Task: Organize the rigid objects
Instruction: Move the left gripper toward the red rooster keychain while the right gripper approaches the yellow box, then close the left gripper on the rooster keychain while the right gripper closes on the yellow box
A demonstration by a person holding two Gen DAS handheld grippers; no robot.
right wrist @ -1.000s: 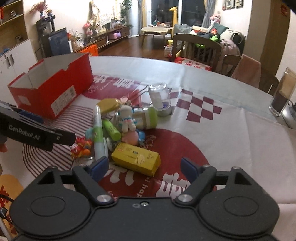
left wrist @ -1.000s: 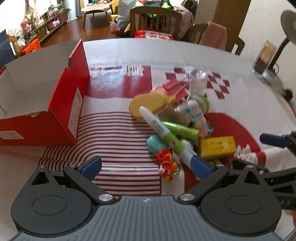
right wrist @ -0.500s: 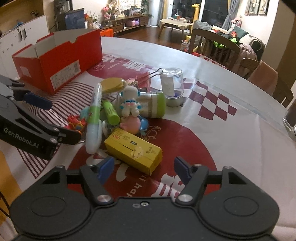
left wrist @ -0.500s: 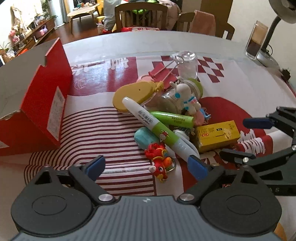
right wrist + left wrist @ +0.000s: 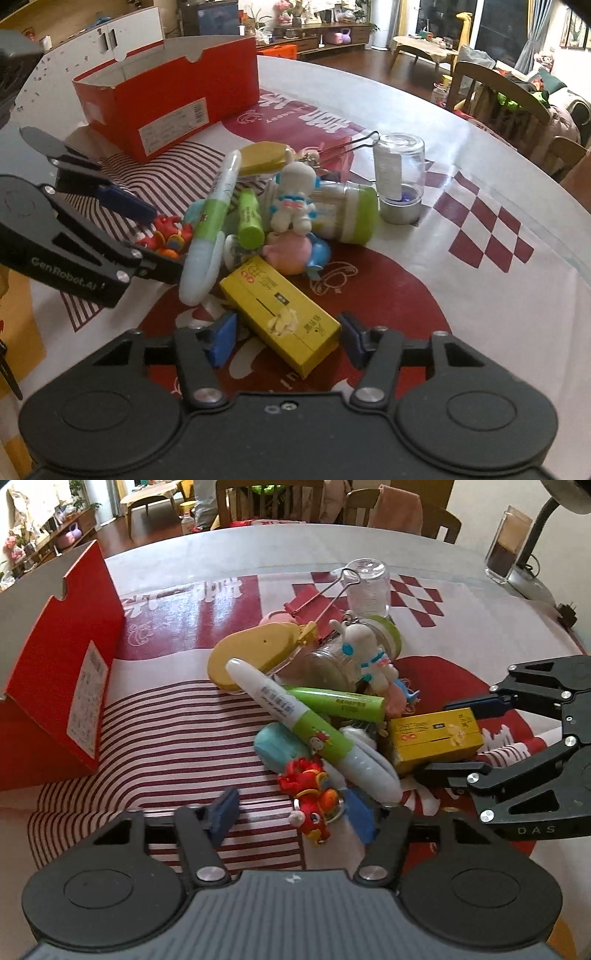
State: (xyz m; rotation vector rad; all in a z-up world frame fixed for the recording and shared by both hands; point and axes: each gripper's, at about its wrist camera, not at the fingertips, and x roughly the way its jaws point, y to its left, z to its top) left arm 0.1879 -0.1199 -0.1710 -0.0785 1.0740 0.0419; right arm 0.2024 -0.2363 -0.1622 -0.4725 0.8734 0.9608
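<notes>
A pile of small objects lies mid-table: a yellow box (image 5: 282, 315) (image 5: 436, 736), a white-and-green marker (image 5: 306, 731) (image 5: 208, 225), a red toy keychain (image 5: 310, 792) (image 5: 166, 238), a green tube (image 5: 338, 703), a white figure (image 5: 293, 201), a green-lidded jar (image 5: 345, 216). My left gripper (image 5: 295, 816) is open, its fingers either side of the red toy keychain. My right gripper (image 5: 286, 339) is open, its fingers either side of the near end of the yellow box. An open red shoebox (image 5: 166, 96) (image 5: 62, 686) stands to the left.
An upturned clear jar (image 5: 399, 177) stands behind the pile, beside a red binder clip (image 5: 314, 602). A yellow case (image 5: 255, 651) lies at the pile's back. A glass container (image 5: 508, 546) and a lamp base sit far right. Chairs ring the far table edge.
Both grippers have moved in toward the pile: the left now straddles the red toy, the right now straddles the yellow box. The pile has not moved.
</notes>
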